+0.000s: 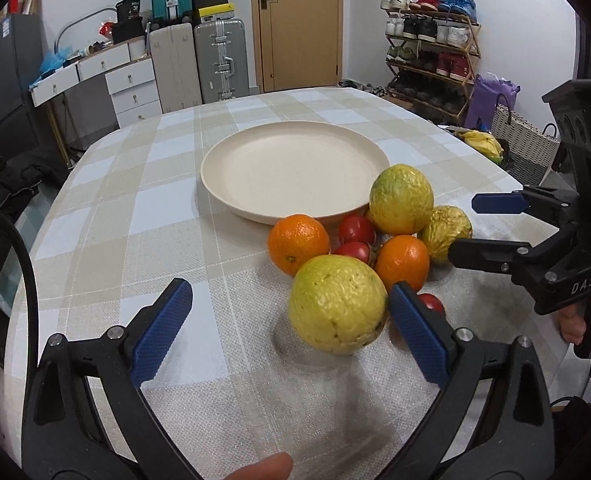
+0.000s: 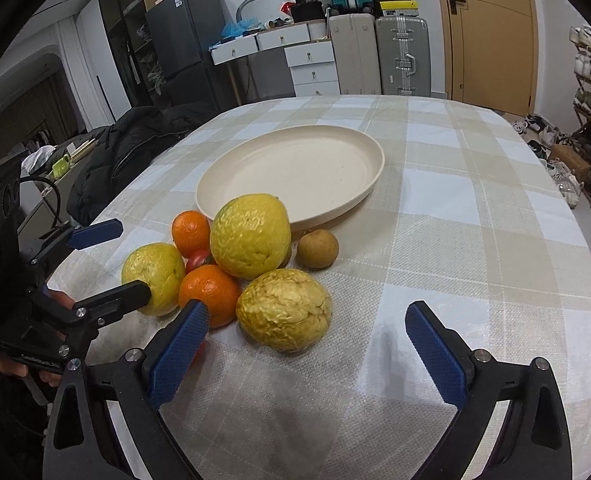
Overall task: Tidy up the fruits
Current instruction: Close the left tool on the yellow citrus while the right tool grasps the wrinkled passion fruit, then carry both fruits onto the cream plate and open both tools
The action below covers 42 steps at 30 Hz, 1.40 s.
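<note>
A cream plate (image 1: 295, 168) (image 2: 291, 172) sits empty on the checked table. In front of it lies a pile of fruit: three yellow-green citrus (image 1: 337, 304) (image 1: 401, 199) (image 1: 446, 227), two oranges (image 1: 298, 243) (image 1: 402, 262), small red tomatoes (image 1: 356, 229) and a brown kiwi (image 2: 318, 249). My left gripper (image 1: 291, 328) is open, with the near yellow citrus between its fingers, by the right pad. My right gripper (image 2: 307, 344) is open around the wrinkled yellow citrus (image 2: 284, 315). Each gripper also shows in the other view: the right (image 1: 491, 224), the left (image 2: 107, 264).
The table has a beige and pale-blue checked cloth (image 1: 155, 220). A dark jacket (image 2: 135, 148) lies off the table's left edge. Suitcases (image 1: 219, 60), drawers, a door and a shoe rack (image 1: 431, 56) stand behind. Bananas (image 1: 483, 142) and a woven bag sit off the right edge.
</note>
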Tool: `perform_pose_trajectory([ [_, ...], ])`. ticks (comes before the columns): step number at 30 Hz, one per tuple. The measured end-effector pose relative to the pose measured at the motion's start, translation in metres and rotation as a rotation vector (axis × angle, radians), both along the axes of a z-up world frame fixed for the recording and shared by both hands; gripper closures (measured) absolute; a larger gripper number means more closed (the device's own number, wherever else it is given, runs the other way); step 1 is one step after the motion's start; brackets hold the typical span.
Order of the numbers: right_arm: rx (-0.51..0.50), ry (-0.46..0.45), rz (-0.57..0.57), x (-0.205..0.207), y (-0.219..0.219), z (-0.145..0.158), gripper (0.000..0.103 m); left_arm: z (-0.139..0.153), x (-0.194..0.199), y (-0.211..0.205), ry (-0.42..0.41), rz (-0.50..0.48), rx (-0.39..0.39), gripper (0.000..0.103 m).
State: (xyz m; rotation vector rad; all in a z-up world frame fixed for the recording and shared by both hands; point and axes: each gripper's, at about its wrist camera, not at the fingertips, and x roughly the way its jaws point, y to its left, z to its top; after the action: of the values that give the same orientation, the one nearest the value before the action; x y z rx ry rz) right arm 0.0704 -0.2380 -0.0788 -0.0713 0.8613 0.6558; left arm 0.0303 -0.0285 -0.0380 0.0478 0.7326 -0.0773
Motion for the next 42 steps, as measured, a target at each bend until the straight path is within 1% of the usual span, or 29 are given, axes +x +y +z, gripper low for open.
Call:
perform_pose_trajectory([
  [3,-0.001,0.025,0.018,0.001,0.003,-0.005,0.019,-0.002,0.002,0.000,0.014,-0.022,-0.012,0.009],
  [6,-0.003,0.037,0.022,0.002,0.005,-0.008,0.024,-0.003,0.003,-0.002,0.031,-0.041,-0.014,0.014],
  [9,0.000,0.036,0.024,0.003,0.007,-0.008,0.025,-0.006,0.006,-0.004,0.048,-0.058,-0.011,0.018],
  [11,-0.005,0.039,0.027,0.004,0.009,-0.008,0.026,-0.008,0.007,-0.005,0.061,-0.071,-0.023,0.025],
  [12,-0.006,0.040,0.029,0.004,0.009,-0.009,0.029,-0.009,0.006,-0.004,0.065,-0.079,-0.033,0.026],
  [15,-0.006,0.047,0.034,0.004,0.010,-0.009,0.030,-0.010,0.006,-0.003,0.069,-0.102,-0.060,0.036],
  [17,0.007,0.055,0.046,0.004,0.011,-0.009,0.035,-0.010,0.006,-0.004,0.071,-0.120,-0.081,0.046],
  [19,0.026,0.069,0.053,0.005,0.010,-0.009,0.042,-0.010,0.006,-0.003,0.075,-0.133,-0.102,0.050],
  [24,0.029,0.073,0.065,0.005,0.011,-0.011,0.047,-0.011,0.006,-0.003,0.075,-0.133,-0.110,0.051],
  [31,0.014,0.044,0.063,0.000,0.011,-0.009,0.048,-0.006,0.004,0.003,0.050,-0.119,-0.130,0.051],
  [35,0.025,0.025,0.051,-0.001,0.007,-0.007,0.048,-0.001,0.002,0.007,0.025,-0.102,-0.141,0.051],
  [38,0.041,0.011,0.039,-0.001,0.003,-0.004,0.048,0.003,0.000,0.010,-0.003,-0.081,-0.136,0.051],
  [42,0.061,-0.039,0.019,-0.004,-0.001,0.004,0.048,0.010,-0.004,0.013,-0.040,-0.061,-0.144,0.051],
])
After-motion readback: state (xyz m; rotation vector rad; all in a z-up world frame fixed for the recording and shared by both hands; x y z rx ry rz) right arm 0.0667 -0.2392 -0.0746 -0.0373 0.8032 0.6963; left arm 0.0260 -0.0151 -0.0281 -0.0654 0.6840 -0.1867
